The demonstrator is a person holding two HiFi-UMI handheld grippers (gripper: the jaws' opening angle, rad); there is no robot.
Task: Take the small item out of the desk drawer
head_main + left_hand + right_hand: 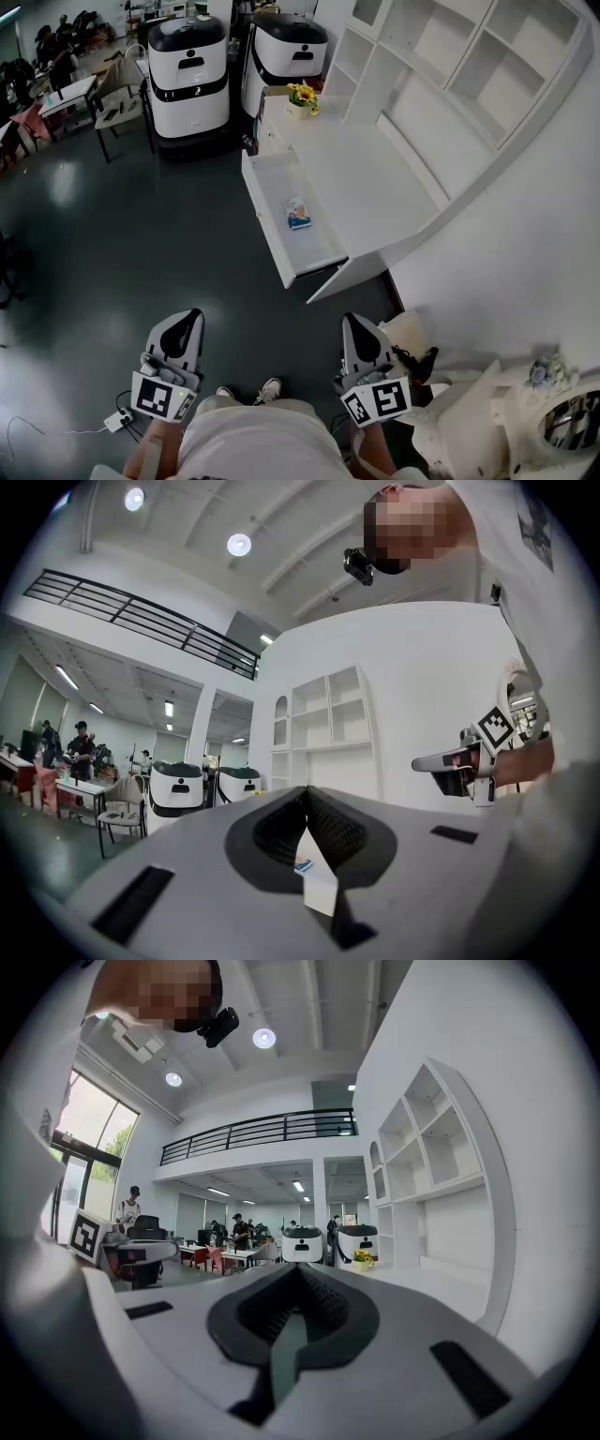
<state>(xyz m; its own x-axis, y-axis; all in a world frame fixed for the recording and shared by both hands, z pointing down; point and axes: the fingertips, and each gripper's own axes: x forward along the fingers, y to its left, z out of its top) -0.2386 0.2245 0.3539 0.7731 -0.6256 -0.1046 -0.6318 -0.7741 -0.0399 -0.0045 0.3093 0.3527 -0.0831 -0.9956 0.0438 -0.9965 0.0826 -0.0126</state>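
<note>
A white desk (375, 178) has its drawer (272, 187) pulled out to the left. A small blue-and-white packet (298, 214) lies inside it. Both grippers hang low by the person's body, well short of the drawer. My left gripper (185, 328) is shut and holds nothing. My right gripper (357, 336) is shut and empty too. In the left gripper view the jaw tips meet (306, 799), with the packet (302, 864) showing far off through the slit below them. In the right gripper view the jaws (300, 1274) meet and face the room.
Two white robot units (187, 70) (284, 52) stand behind the desk. A pot of yellow flowers (302, 98) sits at the desk's far end, and a white shelf unit (469, 75) rises over it. Chairs and tables (117, 94) stand at far left. White ornate furniture (525, 412) is at my right.
</note>
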